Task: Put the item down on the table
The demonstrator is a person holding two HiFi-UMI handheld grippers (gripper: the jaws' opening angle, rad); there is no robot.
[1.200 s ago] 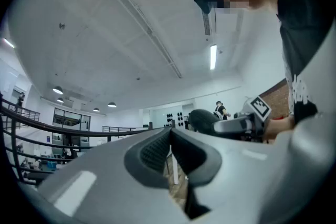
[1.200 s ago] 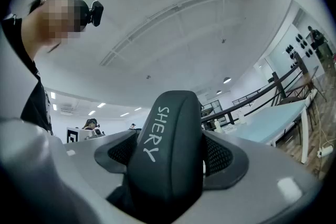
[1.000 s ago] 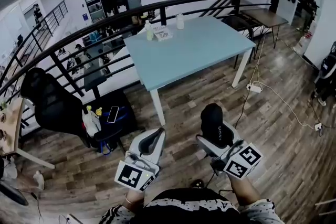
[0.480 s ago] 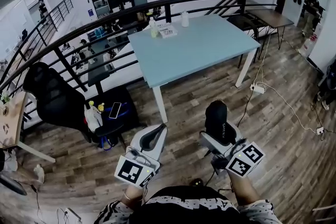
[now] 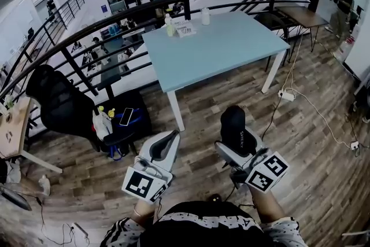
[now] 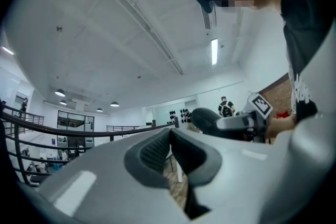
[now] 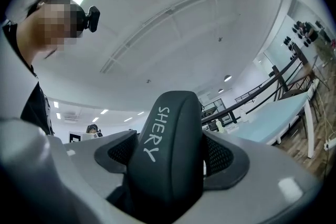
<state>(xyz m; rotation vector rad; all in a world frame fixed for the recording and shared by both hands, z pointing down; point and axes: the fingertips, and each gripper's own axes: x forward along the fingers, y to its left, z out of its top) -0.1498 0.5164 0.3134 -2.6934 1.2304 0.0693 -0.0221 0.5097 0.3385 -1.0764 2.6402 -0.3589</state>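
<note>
A black oblong case point(image 5: 233, 126) printed "SHERY" point(image 7: 170, 144) stands upright between the jaws of my right gripper point(image 5: 232, 144), which is shut on it. The gripper is held over the wooden floor, well short of the light blue table point(image 5: 231, 49). My left gripper point(image 5: 165, 146) is beside it at the same height. Its dark pads point(image 6: 157, 152) meet with nothing between them. In the left gripper view the case point(image 6: 207, 119) shows off to the right.
At the table's far edge stand a bottle point(image 5: 169, 25), a white container point(image 5: 205, 16) and a small rack point(image 5: 185, 30). A black railing point(image 5: 115, 17) runs behind it. A black chair point(image 5: 55, 104) and a stool with bottles point(image 5: 118, 121) are at left. A power strip point(image 5: 287, 94) and cable lie at right.
Both grippers keep the same pose and the case stays clamped. The view has drifted slightly, and the table sits a little nearer and more centred.
</note>
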